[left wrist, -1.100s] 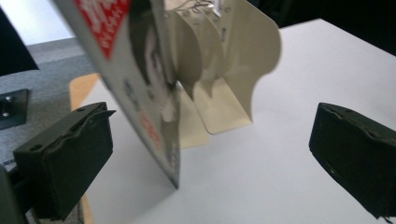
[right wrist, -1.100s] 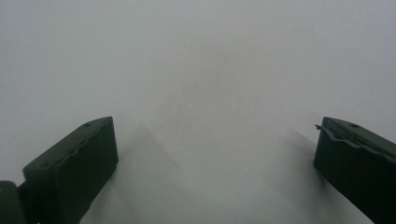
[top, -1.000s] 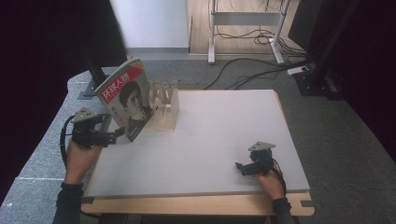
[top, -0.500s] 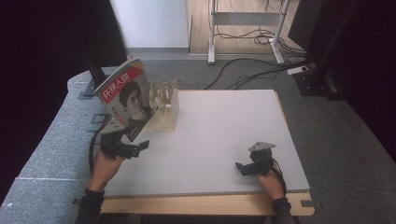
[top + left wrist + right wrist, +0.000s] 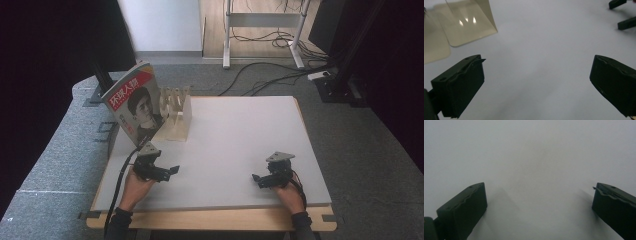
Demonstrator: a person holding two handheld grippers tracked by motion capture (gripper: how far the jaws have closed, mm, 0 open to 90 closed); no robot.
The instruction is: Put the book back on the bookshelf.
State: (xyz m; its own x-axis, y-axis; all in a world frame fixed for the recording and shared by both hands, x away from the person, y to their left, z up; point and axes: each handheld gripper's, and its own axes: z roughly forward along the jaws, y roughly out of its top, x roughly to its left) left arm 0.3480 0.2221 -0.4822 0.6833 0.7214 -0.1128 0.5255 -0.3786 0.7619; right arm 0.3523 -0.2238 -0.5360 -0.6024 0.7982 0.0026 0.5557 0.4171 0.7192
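Observation:
A magazine (image 5: 134, 102) with a portrait and a red corner on its cover leans upright in the left end of a beige slotted rack (image 5: 177, 116) at the table's far left. My left gripper (image 5: 170, 171) rests low over the white table top near the front left, jaws wide apart and empty, pointing right. The rack's beige base (image 5: 469, 23) shows at the upper left of the left gripper view. My right gripper (image 5: 256, 180) sits near the front right, open and empty, pointing left. Its two fingertips (image 5: 625, 23) appear at the top right of the left gripper view.
The white table top (image 5: 240, 135) stretches broad and bare between the grippers and the rack. Its wooden front edge (image 5: 210, 220) runs along the bottom. Grey carpet, floor cables (image 5: 270, 80) and a desk frame lie beyond the table's far side.
My left gripper has moved from beside the magazine at the table's left edge down and to the right onto the white top, away from the rack. The right gripper has stayed in place.

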